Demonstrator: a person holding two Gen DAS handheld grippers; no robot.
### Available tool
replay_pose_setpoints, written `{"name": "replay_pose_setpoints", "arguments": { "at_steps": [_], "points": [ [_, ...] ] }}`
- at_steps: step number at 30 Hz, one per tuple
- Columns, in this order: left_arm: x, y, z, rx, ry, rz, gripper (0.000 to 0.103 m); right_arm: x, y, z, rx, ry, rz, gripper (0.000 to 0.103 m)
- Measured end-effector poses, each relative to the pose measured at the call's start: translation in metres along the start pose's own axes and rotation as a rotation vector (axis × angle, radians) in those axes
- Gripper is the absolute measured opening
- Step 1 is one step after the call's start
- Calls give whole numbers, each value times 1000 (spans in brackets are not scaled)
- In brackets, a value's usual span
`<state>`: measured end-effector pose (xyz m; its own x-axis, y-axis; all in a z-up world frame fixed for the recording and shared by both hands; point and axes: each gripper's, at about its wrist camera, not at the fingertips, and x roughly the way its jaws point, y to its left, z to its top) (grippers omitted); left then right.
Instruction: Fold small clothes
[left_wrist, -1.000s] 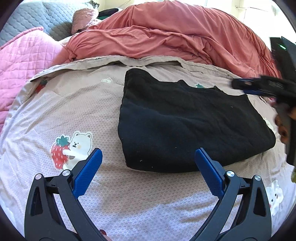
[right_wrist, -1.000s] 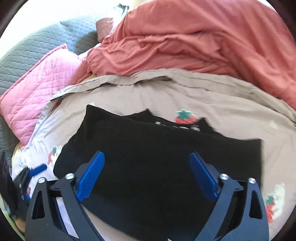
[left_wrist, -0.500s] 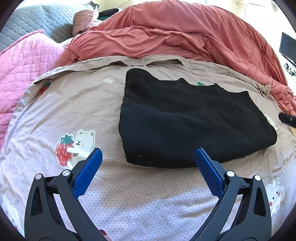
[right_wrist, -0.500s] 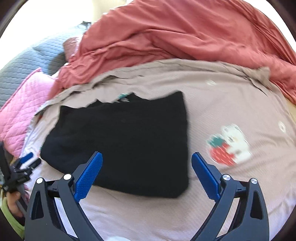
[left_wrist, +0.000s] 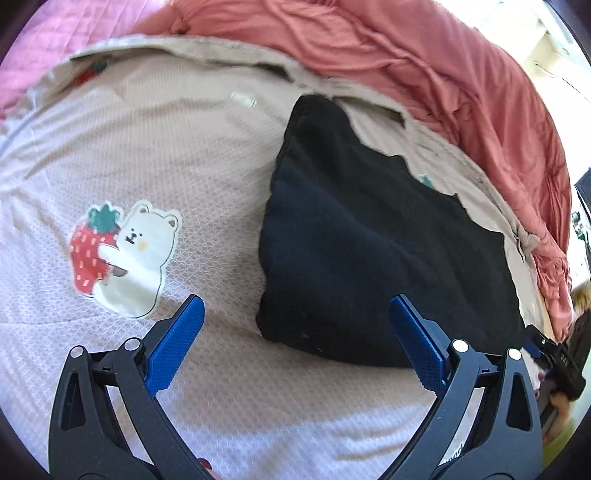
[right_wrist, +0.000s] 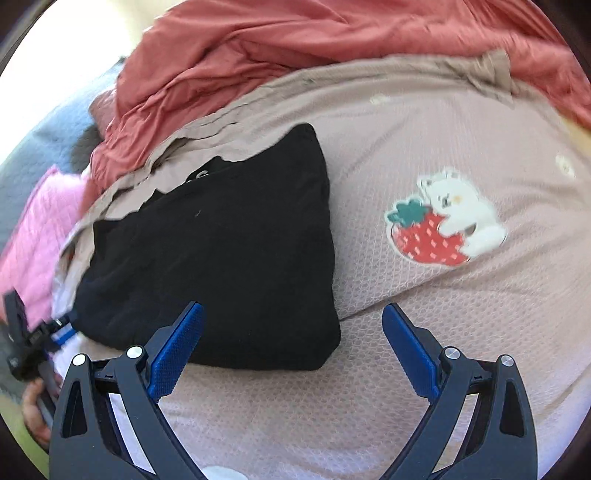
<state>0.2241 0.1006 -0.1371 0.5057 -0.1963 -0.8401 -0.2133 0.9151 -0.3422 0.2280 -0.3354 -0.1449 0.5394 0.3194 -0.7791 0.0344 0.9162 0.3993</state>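
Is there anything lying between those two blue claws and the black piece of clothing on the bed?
Nothing visible. The left gripper and right gripper are both open, each hovering at a near corner of the folded black garment. Only bare pink bedspread lies around them.

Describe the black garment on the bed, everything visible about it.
The black garment is a soft, fuzzy-looking knit, folded into a rough rectangle with thick rounded edges and an uneven stepped far edge. It lies flat on the beige bedsheet printed with strawberry bears, its far corner near the rumpled coral duvet. Neither hand-held gripper touches it: the left and the right both hover open at its near corners.
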Motion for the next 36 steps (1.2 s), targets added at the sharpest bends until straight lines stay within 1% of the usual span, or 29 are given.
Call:
{"name": "replay_pose_setpoints", "arguments": {
  "at_steps": [1, 3, 4, 5, 6, 7, 8, 9, 10, 11, 12, 13, 14, 16, 17, 18, 19, 20, 22, 23, 24, 25, 26, 29, 32, 36],
  "points": [
    [5, 2, 1, -7, 13, 8, 94, 2, -2, 1, 21, 5, 5, 95],
    [15, 5, 2, -28, 38, 6, 94, 8, -4, 2, 45, 16, 29, 86],
    [19, 6, 3, -36, 48, -1, 94, 12, -4, 3, 53, 27, 37, 78],
    [23, 5, 3, -31, 40, -10, 94, 16, -5, 3, 69, 42, 40, 70],
    [25, 4, 2, -25, 43, -11, 94, 21, -7, 3, 96, 61, 60, 66],
    [28, 1, 1, -9, 48, -10, 94, 26, -9, 3, 123, 74, 83, 57],
    [30, -2, 0, 5, 51, -9, 90, 28, -10, 3, 140, 83, 99, 46],
    [30, -6, 1, 19, 56, -24, 64, 29, -9, 3, 145, 89, 112, 42],
    [27, -8, 1, 41, 49, -60, 47, 28, -7, 5, 143, 86, 111, 37],
    [25, -11, 2, 45, 52, -57, 40, 23, -6, 6, 140, 70, 116, 31],
    [21, -14, 2, 49, 50, -58, 30, 18, -8, 8, 144, 56, 128, 30],
    [16, -12, 2, 53, 31, -91, 26, 14, -10, 8, 156, 41, 143, 29],
    [12, -12, 3, 44, 22, -111, 26, 9, -13, 8, 176, 30, 161, 29],
    [6, -7, 3, 20, 5, -155, 27, 9, -16, 6, 187, 40, 178, 31],
    [11, -4, 2, 5, 29, -175, 37, 12, -17, 4, 184, 56, 168, 31],
    [17, 1, 0, -16, 60, -199, 51, 16, -19, 2, 186, 75, 158, 31],
    [23, 6, -2, -35, 87, -216, 56, 20, -23, -2, 208, 98, 163, 33],
    [26, 8, -4, -43, 95, -220, 57, 23, -26, -5, 237, 103, 180, 34],
    [27, 12, -8, -50, 86, -223, 56, 25, -27, -5, 257, 103, 195, 34],
    [26, 11, -8, -50, 81, -223, 47, 25, -24, -4, 250, 104, 195, 32],
    [25, 11, -7, -45, 78, -216, 26, 25, -22, -2, 239, 106, 193, 30],
    [23, 9, -5, -44, 82, -224, 26, 23, -17, 1, 215, 102, 191, 24],
    [23, 7, -3, -37, 85, -223, 24, 21, -16, 2, 200, 98, 186, 23],
    [15, -2, 1, 26, 82, -192, 21, 9, -10, 10, 171, 76, 186, 21],
    [6, -9, 5, 61, 71, -174, 19, -4, -7, 15, 142, 62, 188, 19],
    [-9, -15, 2, 118, 54, -144, 18, -19, -4, 15, 106, 57, 172, 18]
  ]
}}
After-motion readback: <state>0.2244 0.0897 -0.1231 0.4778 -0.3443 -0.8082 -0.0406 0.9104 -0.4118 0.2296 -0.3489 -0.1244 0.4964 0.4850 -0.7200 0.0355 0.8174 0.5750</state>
